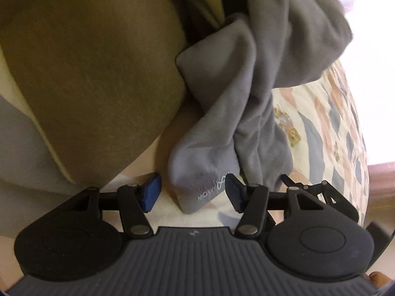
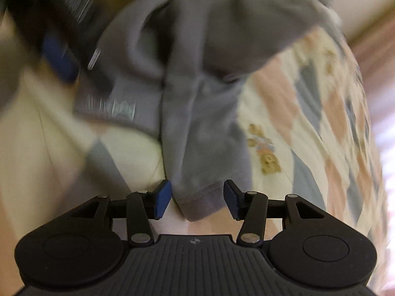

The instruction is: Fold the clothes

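A cream bedspread (image 2: 284, 113) printed with pink and blue-grey diamonds and small teddy bears covers the bed, and its far edge curves away on the right side of both views, with a pinkish band beyond it. On it lies a grey garment (image 1: 222, 113), bunched and twisted into thick folds. One end, bearing a white printed logo, reaches down between the blue pads of the left tool (image 1: 191, 192); those pads stand spread, and the cloth lies close to the right-hand one without being squeezed. A second hemmed end, with stitched ribbing, hangs between the pads of the right tool (image 2: 196, 199), which also stands spread, a little clear space on each side of the cloth. An olive-brown cloth (image 1: 93, 79) fills the upper left of the left wrist view, its lower edge overlapping the grey garment's fold. Bare bedspread shows to the right of the garment and below the tools. The right wrist view is blurred, and a dark shape with a blue pad shows at its upper left.
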Demonstrator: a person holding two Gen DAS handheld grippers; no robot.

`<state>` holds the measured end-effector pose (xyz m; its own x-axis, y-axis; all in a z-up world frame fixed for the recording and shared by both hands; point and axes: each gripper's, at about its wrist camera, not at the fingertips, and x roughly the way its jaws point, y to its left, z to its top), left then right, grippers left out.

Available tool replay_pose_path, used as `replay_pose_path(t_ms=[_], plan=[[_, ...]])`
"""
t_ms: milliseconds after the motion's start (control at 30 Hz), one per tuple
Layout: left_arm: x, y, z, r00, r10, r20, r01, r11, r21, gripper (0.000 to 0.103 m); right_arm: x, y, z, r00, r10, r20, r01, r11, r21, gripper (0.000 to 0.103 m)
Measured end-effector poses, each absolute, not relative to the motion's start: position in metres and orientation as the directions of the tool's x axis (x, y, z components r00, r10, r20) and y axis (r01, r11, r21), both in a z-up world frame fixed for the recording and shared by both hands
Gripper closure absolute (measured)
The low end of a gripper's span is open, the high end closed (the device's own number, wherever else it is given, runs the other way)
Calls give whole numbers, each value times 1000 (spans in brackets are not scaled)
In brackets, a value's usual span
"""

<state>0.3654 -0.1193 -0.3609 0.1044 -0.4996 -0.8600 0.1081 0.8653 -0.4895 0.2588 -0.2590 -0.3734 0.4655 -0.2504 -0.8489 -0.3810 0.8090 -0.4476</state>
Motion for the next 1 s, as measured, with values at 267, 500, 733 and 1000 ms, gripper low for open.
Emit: replay_pose_path(t_ms=[267, 500, 733, 1000], plan=[[347, -112, -348, 162, -525, -835, 55, 850, -524, 98, 257, -277, -369, 493, -242, -836, -349, 825, -445, 98], [265, -93, -246, 294, -562, -773, 230, 827, -513, 99, 213, -323, -264, 589, -78, -804, -84, 984, -157, 98], [108, -82, -158, 268, -661, -701, 402, 738, -542, 99, 62, -394, -149, 686, -26, -727, 161, 980, 116, 98], [-61, -183, -154, -116, -704, -701, 653, 478, -588, 97, -155, -475, -103, 613, -209, -762, 439, 892, 109, 98]])
